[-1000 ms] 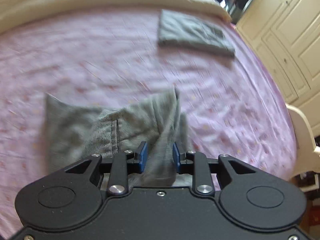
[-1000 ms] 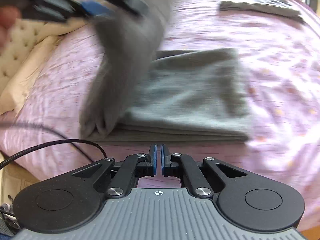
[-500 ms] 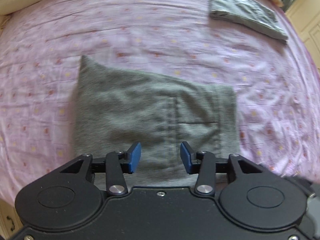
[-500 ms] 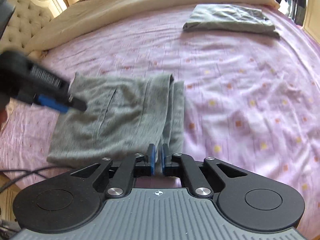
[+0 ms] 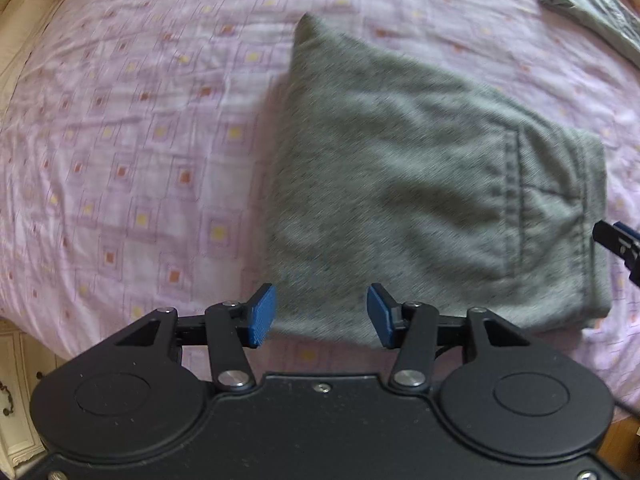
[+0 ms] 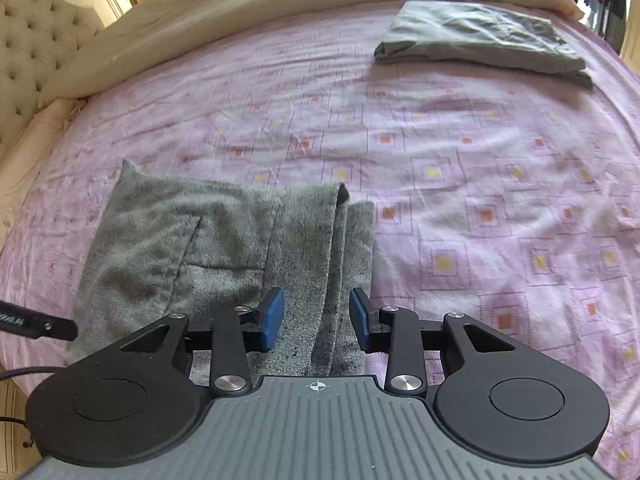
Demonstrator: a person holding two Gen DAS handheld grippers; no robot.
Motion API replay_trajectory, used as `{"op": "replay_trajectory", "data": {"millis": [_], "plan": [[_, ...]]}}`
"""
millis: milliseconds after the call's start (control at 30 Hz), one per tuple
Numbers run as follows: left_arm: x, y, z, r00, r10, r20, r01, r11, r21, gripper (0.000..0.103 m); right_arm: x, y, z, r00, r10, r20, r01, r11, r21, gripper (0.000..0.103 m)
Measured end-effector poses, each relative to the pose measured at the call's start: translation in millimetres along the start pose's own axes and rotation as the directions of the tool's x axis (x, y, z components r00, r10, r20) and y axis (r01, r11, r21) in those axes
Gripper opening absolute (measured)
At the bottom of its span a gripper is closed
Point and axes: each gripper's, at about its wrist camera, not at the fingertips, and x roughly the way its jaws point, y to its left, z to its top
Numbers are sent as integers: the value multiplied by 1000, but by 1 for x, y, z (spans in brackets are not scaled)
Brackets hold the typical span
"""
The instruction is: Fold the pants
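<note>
Pink bedsheet [image 6: 460, 152] — grey pants [image 5: 420, 184] folded, seemingly pocket-side up.

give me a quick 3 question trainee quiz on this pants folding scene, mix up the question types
1. True or false: the left gripper is clamped on the grey pants.
2. Multiple choice: where does the second folded garment lie? A) on top of the grey pants B) apart from them, farther up the pink bedspread C) on the floor
3. Fill in: the right gripper hovers over the pants with its jaws ____.

Key: 1 false, both blue pads stand apart with nothing pinched. 2 B. 3 open.
</note>
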Motion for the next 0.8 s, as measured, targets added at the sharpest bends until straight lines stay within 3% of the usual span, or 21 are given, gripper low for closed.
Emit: {"op": "replay_trajectory", "data": {"millis": [167,300,367,433,467,667,800], "plan": [[6,20,-15,999,5,-39,-6,999,-42,57,15,-3,-3,999,18,-43,-16,999,41,35],[8,37,-24,999,11,-48,-15,997,-81,58,20,-13,-1,995,70,-71,-57,983,172,35],[9,48,-28,998,19,-52,-25,994,-109,58,18,-16,0,992,110,-66,-93,971,219,24],[12,60,-31,998,33,-55,-40,988,-147,58,14,-11,1,992,112,-62,-98,975,200,11],[13,66,-31,998,39,-57,-48,985,-168,58,11,-7,2,993,108,-55,-97,979,181,9],[24,72,-19,1000,-12,24,17,978,-209,61,-10,9,7,995,98,2,-97,987,127,8],[50,55,-20,998,-25,-60,17,992,-126,64,-34,22,21,991,113,65,-116,992,48,7]]}}
